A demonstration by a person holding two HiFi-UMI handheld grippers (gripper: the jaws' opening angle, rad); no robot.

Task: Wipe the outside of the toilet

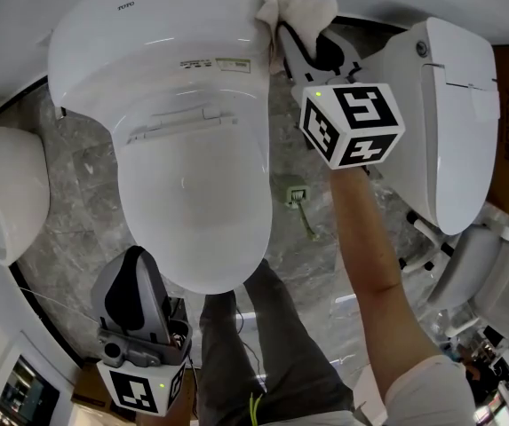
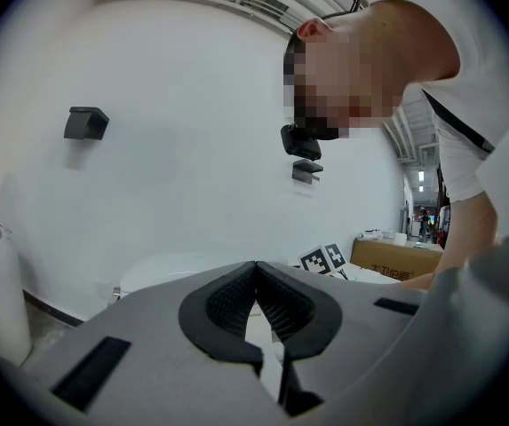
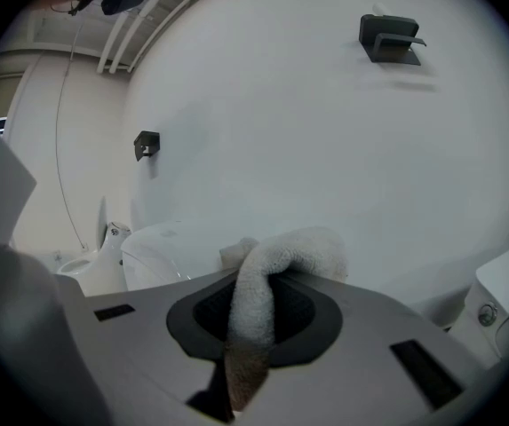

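Observation:
A white toilet [image 1: 183, 105] with its lid down fills the middle of the head view, tank end at the top. My right gripper [image 1: 300, 27] is shut on a white cloth [image 1: 294, 9], and the cloth lies against the toilet's upper right edge near the wall. In the right gripper view the cloth [image 3: 267, 287] hangs folded between the jaws, with the toilet [image 3: 170, 247] just beyond. My left gripper [image 1: 134, 278] is held low by the toilet's front rim, jaws closed with nothing in them; its own view shows the gripper [image 2: 256, 273] pointing up toward the wall.
A second toilet [image 1: 449, 105] stands close on the right, another white fixture [image 1: 1, 193] on the left. The floor is grey marble [image 1: 312, 247] with a small green item [image 1: 298, 198]. My legs [image 1: 263, 353] stand right before the bowl. Black brackets [image 3: 387, 35] hang on the wall.

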